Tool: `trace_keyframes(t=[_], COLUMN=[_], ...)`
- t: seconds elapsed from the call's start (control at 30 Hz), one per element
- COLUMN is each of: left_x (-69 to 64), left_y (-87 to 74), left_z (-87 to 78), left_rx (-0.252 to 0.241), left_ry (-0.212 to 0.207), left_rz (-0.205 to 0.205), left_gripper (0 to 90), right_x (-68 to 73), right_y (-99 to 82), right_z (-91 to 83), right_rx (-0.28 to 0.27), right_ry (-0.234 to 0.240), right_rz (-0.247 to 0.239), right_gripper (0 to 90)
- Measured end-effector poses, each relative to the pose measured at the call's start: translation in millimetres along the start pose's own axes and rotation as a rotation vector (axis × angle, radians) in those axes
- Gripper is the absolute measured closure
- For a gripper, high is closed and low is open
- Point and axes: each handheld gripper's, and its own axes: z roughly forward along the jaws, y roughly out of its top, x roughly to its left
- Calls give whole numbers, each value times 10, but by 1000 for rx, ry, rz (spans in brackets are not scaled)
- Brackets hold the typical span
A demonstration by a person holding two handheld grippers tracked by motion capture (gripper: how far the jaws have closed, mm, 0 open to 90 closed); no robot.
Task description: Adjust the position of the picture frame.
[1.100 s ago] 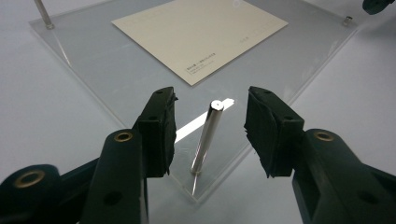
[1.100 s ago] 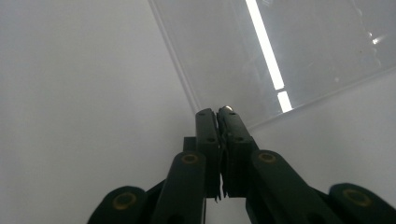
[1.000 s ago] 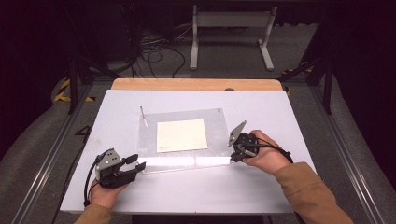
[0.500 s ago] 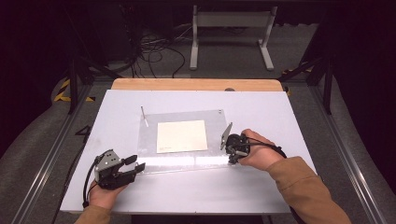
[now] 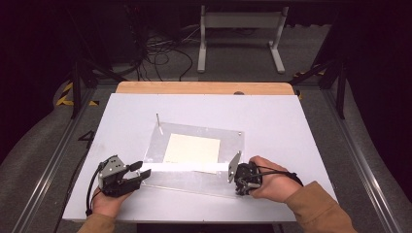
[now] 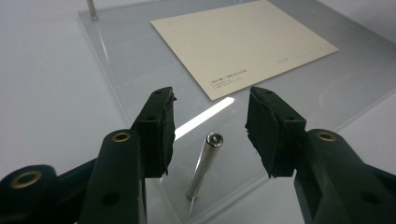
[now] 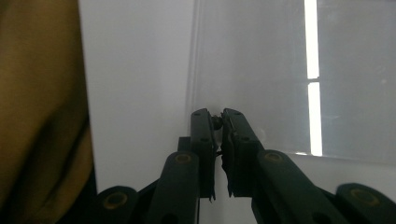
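White board (image 5: pixel 121 116) on wooden table, dark room behind. Acrylic plate (image 5: pixel 228 138) flat at centre; pin (image 6: pixel 204 164) upright at its near-left corner, between spread left gripper (image 6: pixel 210 133) jaws. Right gripper (image 7: pixel 218 122) pinching near-right pin.

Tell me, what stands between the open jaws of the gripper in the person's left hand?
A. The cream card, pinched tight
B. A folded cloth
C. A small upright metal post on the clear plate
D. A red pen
C. In the left gripper view a slim metal post stands on the clear plate between the two black jaws of the left gripper, which stand apart without touching it; the cream card lies farther off.
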Motion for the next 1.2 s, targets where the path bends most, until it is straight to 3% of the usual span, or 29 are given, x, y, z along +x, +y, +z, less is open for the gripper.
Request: trace_keyframes(t=[0.23, 0.4, 0.53, 0.57, 0.6, 0.8, 0.93, 1.03, 1.2], left_x=[12, 25, 44, 44, 52, 11, -34, 13, 201], left_y=[-2, -1, -10, -10, -9, 3, 82, 126, 255], left_z=[-22, -39, -60, -60, -71, -58, -56, -41, 69], left_rx=[3, 12, 14, 14, 10, 1, -20, -36, -60], left_ry=[1, -5, -18, -18, -26, 15, 93, 103, 145], left_rz=[-9, -20, -62, -62, -75, -31, 42, 41, 9], left_gripper=[540, 603, 729, 778, 807, 833, 845, 846, 846], right_x=[213, 190, 132, 132, 76, -6, -35, -58, -92], right_y=[25, -50, -150, -150, -212, -350, -418, -474, -543], right_z=[34, 33, -8, -8, -48, -129, -157, -211, -272], right_rx=[-22, -77, -221, -221, -308, -455, -494, -527, -555], right_ry=[60, 82, 106, 106, 101, 76, 55, 33, -7], right_rz=[-13, 13, 40, 40, 42, 90, 109, 134, 172], right_gripper=[823, 823, 774, 774, 745, 747, 761, 762, 761])
